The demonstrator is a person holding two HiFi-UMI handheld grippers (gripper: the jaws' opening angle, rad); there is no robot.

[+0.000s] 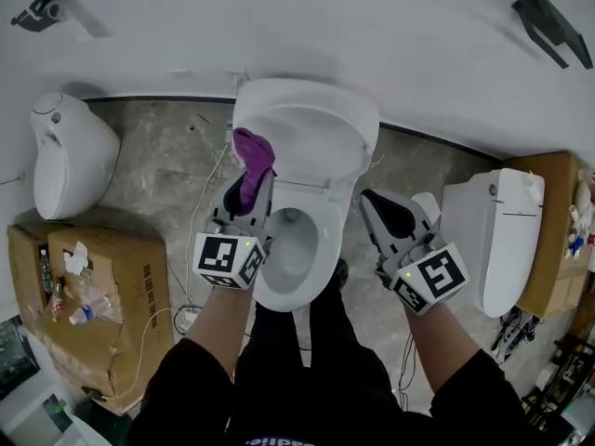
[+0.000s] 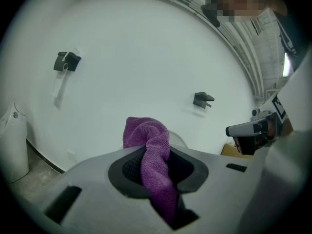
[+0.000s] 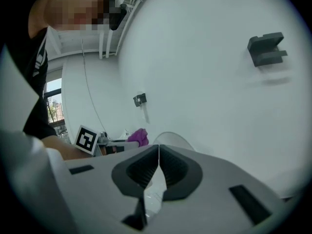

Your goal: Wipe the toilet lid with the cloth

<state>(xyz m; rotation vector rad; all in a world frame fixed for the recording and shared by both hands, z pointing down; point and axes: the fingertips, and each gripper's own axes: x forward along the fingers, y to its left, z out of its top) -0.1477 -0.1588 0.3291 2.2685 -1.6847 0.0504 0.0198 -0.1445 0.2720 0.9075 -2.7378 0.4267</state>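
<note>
Left gripper (image 1: 249, 191), jaws clamped on the purple cloth (image 1: 252, 154), sits at the raised toilet lid's (image 1: 316, 124) left edge; press the cloth flat and sweep across. Right gripper (image 1: 370, 204) is closed on nothing.

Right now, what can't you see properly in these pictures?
- Whether the purple cloth touches the toilet lid: in the head view they overlap, so contact can't be told.
- Most of the lid, left gripper view: the left gripper and the cloth cover all but a sliver.
- The bowl's left side, head view: behind the left gripper.
- Labels of the bottles on the cardboard box, head view: too small.
</note>
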